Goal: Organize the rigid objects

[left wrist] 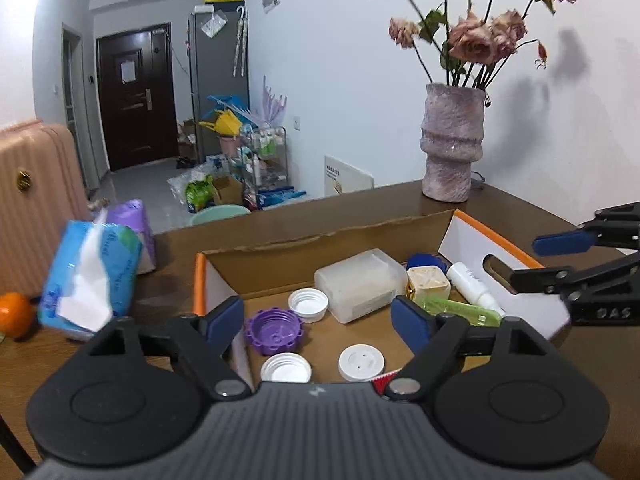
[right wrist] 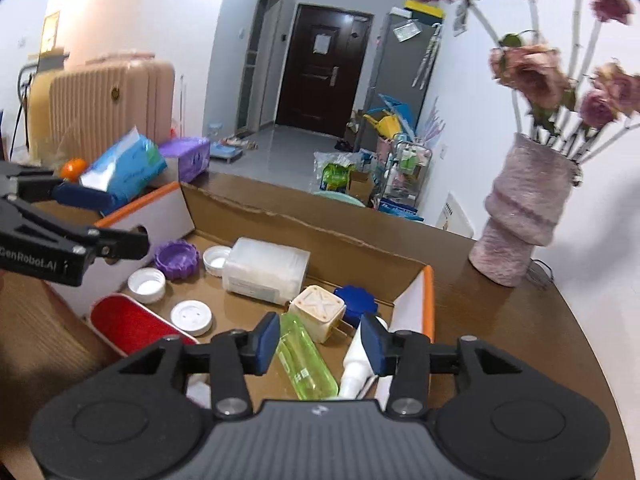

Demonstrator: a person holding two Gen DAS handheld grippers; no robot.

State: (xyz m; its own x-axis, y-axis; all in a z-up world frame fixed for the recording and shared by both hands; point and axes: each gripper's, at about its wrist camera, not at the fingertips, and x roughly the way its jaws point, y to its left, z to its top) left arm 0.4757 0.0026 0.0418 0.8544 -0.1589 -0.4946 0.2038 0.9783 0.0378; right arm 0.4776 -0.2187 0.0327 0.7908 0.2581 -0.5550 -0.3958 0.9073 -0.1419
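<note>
An open cardboard box (left wrist: 280, 264) (right wrist: 320, 236) on the table holds a purple lid (left wrist: 274, 332) (right wrist: 177, 259), white caps (left wrist: 308, 304) (right wrist: 146, 285), a clear plastic case (left wrist: 360, 284) (right wrist: 266, 270), a cream cube plug (left wrist: 428, 284) (right wrist: 318, 312), a green bottle (left wrist: 460, 312) (right wrist: 306, 364), a white bottle (left wrist: 472, 284) (right wrist: 356, 364), a blue lid (right wrist: 356, 300) and a red-topped item (right wrist: 132, 324). My left gripper (left wrist: 318, 320) is open and empty above the box's near side. My right gripper (right wrist: 320, 342) is open and empty over the green bottle; it also shows at the right of the left wrist view (left wrist: 532, 260).
A pink vase (left wrist: 450, 144) (right wrist: 524, 216) of dried roses stands on the table behind the box. A blue tissue pack (left wrist: 88, 276) (right wrist: 124, 168), a purple pack (left wrist: 132, 220) (right wrist: 188, 158) and an orange (left wrist: 14, 314) (right wrist: 74, 168) lie left of the box.
</note>
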